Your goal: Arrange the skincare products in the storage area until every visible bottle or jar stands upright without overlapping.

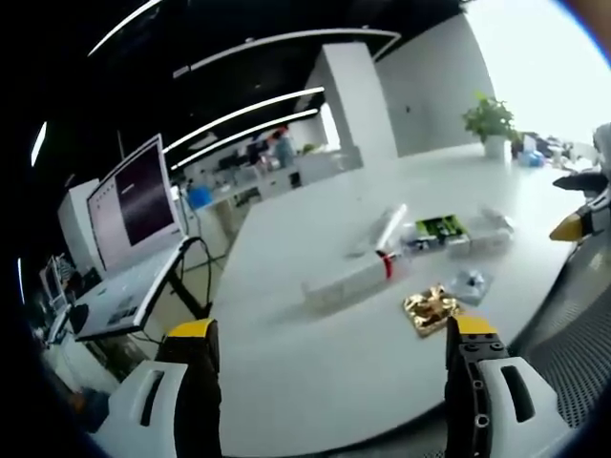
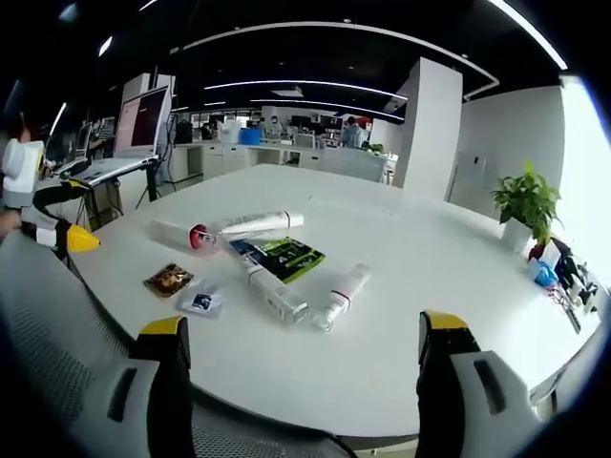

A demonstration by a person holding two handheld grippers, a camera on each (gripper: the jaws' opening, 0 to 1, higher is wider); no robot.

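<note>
several tubes [image 2: 263, 224] lie flat, long axes crossing; both grippers' jaws apart, empty.

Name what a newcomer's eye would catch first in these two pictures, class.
A cluster of skincare tubes lies flat in the middle of the white table, around a green-and-black packet. A shiny gold sachet sits at the near edge. Both grippers hover short of it all, jaws open.
</note>
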